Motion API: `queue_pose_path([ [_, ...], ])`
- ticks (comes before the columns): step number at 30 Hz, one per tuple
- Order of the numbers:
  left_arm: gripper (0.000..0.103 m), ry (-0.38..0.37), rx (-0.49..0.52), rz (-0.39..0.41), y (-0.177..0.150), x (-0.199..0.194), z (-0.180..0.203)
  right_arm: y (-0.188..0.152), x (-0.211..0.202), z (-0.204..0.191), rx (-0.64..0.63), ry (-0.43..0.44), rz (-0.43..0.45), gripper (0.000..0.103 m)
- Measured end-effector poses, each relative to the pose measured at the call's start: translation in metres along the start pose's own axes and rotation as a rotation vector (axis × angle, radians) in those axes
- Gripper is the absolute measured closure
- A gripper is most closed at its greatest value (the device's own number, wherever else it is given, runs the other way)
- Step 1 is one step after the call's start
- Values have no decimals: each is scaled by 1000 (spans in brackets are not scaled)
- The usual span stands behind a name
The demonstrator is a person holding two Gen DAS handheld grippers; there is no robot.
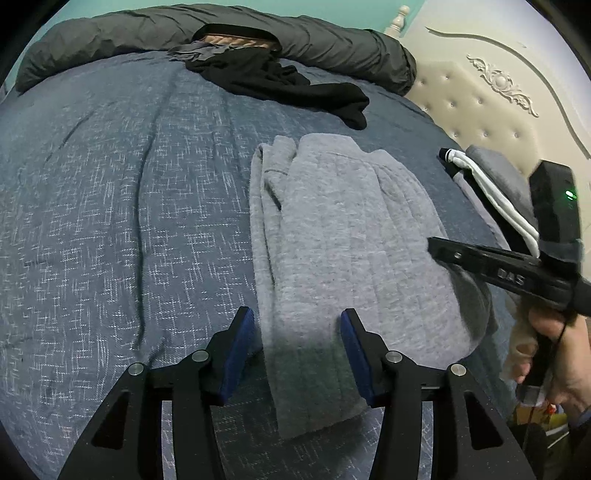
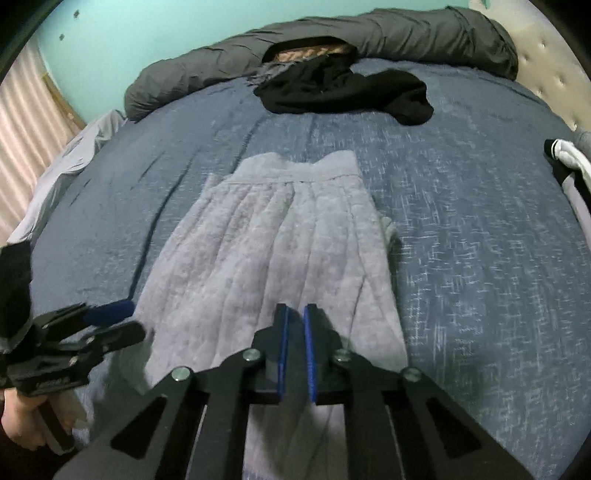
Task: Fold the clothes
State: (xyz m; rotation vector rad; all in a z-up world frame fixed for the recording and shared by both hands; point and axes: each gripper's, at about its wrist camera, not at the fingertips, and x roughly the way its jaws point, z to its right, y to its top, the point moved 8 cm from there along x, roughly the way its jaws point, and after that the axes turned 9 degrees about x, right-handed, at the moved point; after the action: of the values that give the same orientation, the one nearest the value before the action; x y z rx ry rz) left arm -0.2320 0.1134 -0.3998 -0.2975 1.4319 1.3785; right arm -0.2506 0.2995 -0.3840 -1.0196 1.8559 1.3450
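A light grey knit garment (image 1: 343, 240) (image 2: 280, 251) lies flat and folded lengthwise on the blue bed cover (image 1: 110, 184) (image 2: 480, 240). My left gripper (image 1: 297, 354) is open and hovers over the garment's near left edge, with the cloth passing under the gap and the pads not pressing on it. In the right wrist view it shows at the left (image 2: 125, 319). My right gripper (image 2: 295, 347) is over the garment's near end, its blue pads almost together with only a thin slit between them and nothing visibly pinched. From the left wrist view it reaches in over the garment's right side (image 1: 432, 247).
A black garment (image 1: 280, 81) (image 2: 343, 92) lies crumpled at the far side, in front of a rolled dark grey duvet (image 1: 110, 33) (image 2: 406, 33). Folded grey, white and black clothes (image 1: 491, 184) (image 2: 565, 158) sit by the cream tufted headboard (image 1: 480, 92). Hands (image 1: 561, 350) (image 2: 22, 424) hold the grippers.
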Motion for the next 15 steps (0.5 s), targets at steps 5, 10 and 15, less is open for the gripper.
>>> queue_pose_path([
  [5, 50, 3, -5, -5, 2, 2, -4, 3, 23, 2, -4, -29, -42, 97],
  [10, 41, -8, -20, -18, 2, 5, -8, 4, 31, 7, 13, -24, -58, 98],
  [15, 37, -44, -48, -36, 0, 8, -10, 8, -6, 23, 65, 33, 6, 98],
])
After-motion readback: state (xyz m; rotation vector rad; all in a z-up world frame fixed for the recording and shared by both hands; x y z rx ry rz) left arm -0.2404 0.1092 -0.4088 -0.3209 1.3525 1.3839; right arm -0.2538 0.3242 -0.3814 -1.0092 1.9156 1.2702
